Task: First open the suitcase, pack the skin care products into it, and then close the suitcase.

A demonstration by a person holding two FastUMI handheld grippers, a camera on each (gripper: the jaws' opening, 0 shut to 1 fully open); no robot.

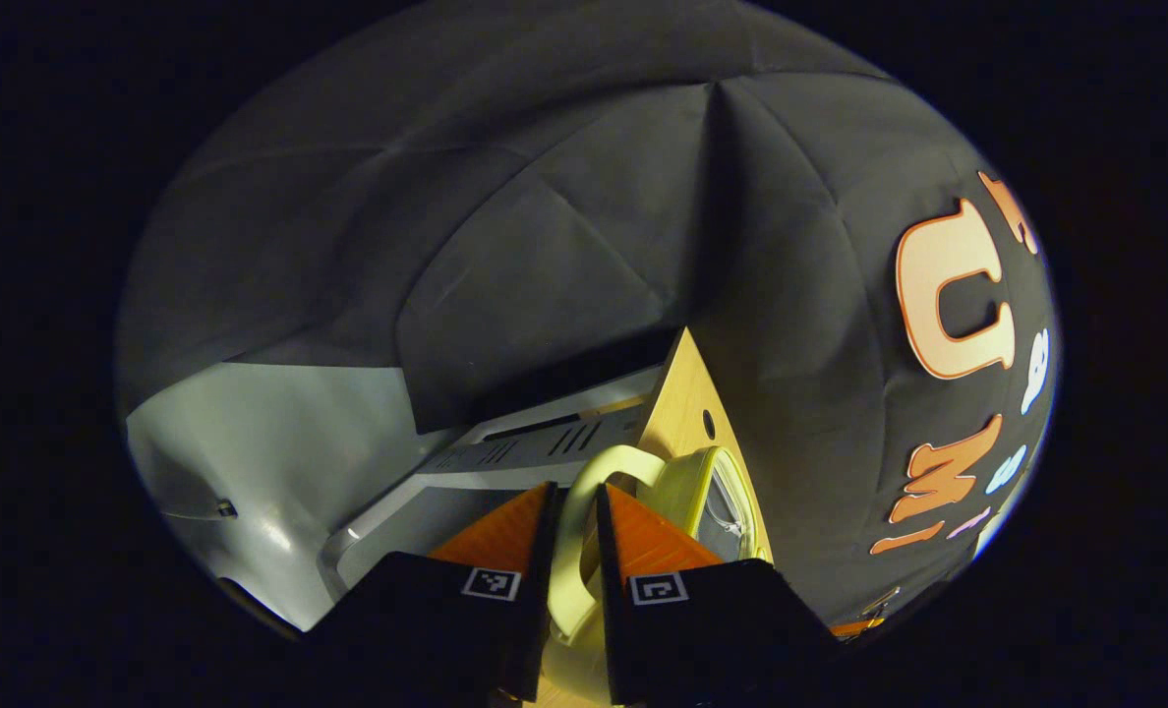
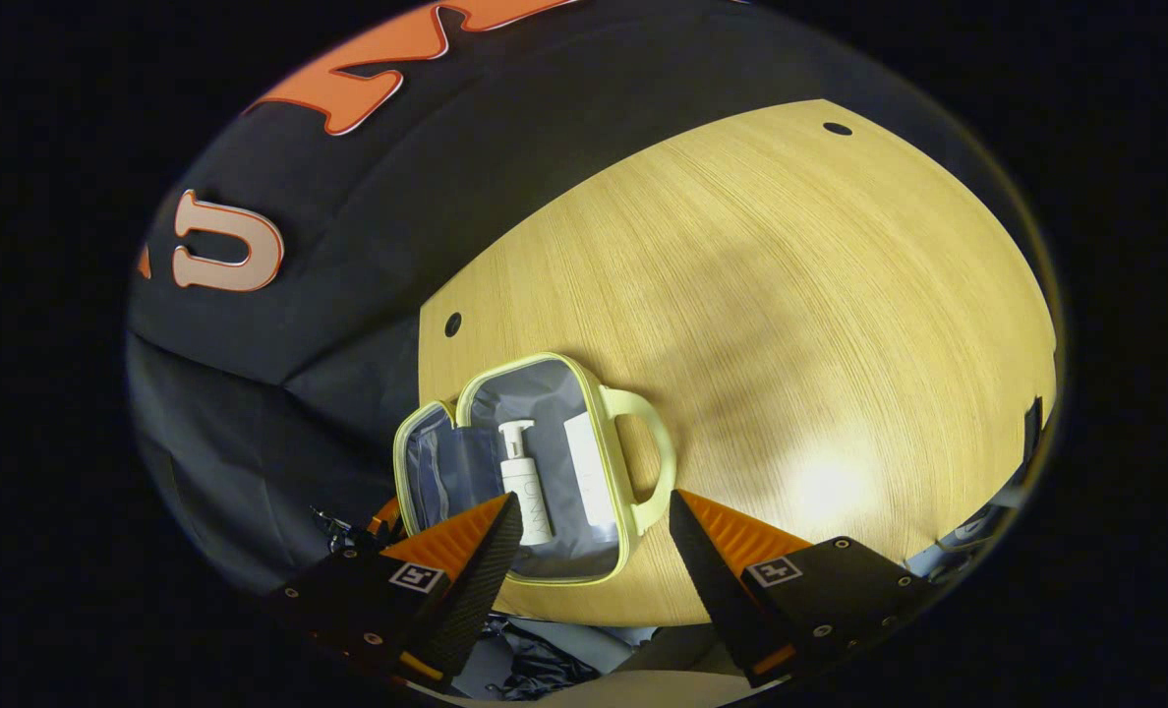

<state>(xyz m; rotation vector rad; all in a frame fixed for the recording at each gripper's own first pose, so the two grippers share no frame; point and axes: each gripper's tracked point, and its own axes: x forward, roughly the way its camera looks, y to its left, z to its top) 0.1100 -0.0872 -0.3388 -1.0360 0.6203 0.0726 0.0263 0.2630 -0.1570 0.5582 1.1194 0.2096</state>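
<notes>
The suitcase (image 2: 535,472), a small pale-yellow case with a grey lining, lies open on the wooden table (image 2: 790,324) near the table's edge by the black cloth wall. In the right gripper view its lid (image 2: 437,467) is folded out toward the wall side, and the looped handle (image 2: 643,457) points the other way, over the bare tabletop. Inside the main compartment a white pump bottle (image 2: 523,482) lies flat with its nozzle toward the far rim, and just beside it, on the handle side, lies a second white skin care item (image 2: 586,482), probably a tube, though it is too small to tell for sure.

The right gripper (image 2: 594,536) hovers above the near end of the case with its fingers spread wide and nothing between them; one fingertip (image 2: 505,531) overlaps the bottle's base in the picture, the other sits past the handle.

In the left gripper view the left gripper (image 1: 574,521) has its two fingers drawn close together around the pale-yellow handle (image 1: 584,511), and both fingers appear to press on it. Beyond the fingers the case's rim (image 1: 702,482) and a wedge of the table (image 1: 687,393) show, with a grey panel (image 1: 505,452) off to one side
</notes>
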